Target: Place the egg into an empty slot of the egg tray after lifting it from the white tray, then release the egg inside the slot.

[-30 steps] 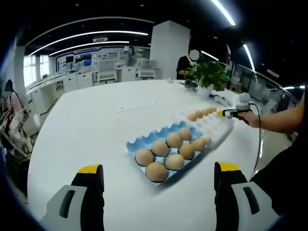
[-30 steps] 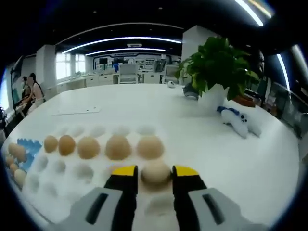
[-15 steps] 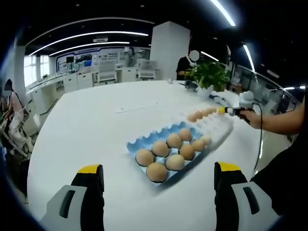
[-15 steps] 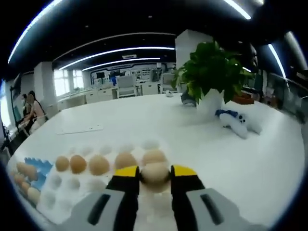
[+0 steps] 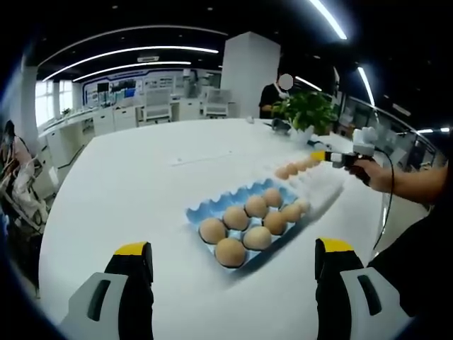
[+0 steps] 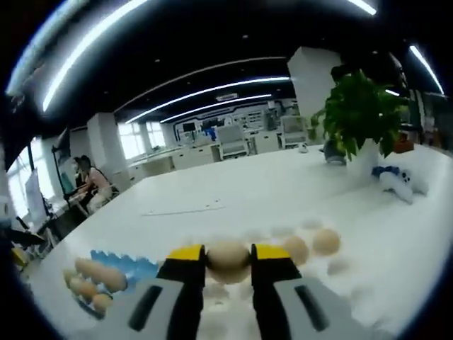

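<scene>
One egg [image 6: 228, 259], gripped by the right gripper [image 6: 228, 256], has lifted clear of the white tray [image 6: 283, 312]; left gripper [image 5: 233, 256] jaws gape open, lower frame.

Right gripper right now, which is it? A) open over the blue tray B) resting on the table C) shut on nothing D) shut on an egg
D: in the right gripper view, the right gripper has its yellow-tipped jaws closed against both sides of an egg, held up above the white tray.
</scene>
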A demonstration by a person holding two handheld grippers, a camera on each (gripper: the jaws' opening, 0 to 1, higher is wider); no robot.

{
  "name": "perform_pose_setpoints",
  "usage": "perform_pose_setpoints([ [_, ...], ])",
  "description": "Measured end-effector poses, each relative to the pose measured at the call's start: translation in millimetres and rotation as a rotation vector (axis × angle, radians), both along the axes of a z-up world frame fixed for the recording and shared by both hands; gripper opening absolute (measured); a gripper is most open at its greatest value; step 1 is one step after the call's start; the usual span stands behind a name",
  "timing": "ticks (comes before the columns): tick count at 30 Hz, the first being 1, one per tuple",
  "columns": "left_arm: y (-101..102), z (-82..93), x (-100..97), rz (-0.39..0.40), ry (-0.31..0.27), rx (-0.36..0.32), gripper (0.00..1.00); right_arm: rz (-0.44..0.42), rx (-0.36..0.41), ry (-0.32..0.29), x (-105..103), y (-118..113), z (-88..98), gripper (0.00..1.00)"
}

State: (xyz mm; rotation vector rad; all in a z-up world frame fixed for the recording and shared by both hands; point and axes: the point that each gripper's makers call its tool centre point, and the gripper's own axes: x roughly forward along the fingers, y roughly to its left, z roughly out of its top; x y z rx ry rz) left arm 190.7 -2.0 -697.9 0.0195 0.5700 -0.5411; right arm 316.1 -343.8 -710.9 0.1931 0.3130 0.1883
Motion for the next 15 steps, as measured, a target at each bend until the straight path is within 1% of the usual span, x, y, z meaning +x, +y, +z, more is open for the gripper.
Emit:
perform_pose_setpoints([
  [2,0.0,-0.1,-0.3,0.0,-0.001,0.001,0.95,0.016,0.02,0.003,-0.7,6.3,-1.1,0.25],
  [3,-0.2,-0.4,-0.9,0.001,0.001,-0.001,0.96,0.046,0.028,0.018,-2.5,16.9,-4.8,0.25],
  [4,-0.1,-0.5,-1.0,0.002,0.001,-0.002,0.96,0.053,0.025,0.022,-3.0,21.3,-6.5,0.25],
  [7,-0.8,-1.2,-1.2,0.0,0.002,-0.002,0.95,0.12,0.042,0.036,-6.5,48.4,-11.7,0.25],
  [11,-4.4,-0.8,-2.1,-0.014,-0.001,0.001,0.95,0.206,0.026,0.072,-8.7,75.5,-24.9,0.25],
  [14,-4.3,-0.6,-2.2,-0.01,0.0,-0.003,0.95,0.219,0.03,0.071,-6.7,82.2,-27.2,0.25],
  [15,-3.9,-0.5,-2.3,-0.009,0.0,-0.003,0.95,0.234,0.029,0.073,-6.9,88.3,-27.3,0.25],
])
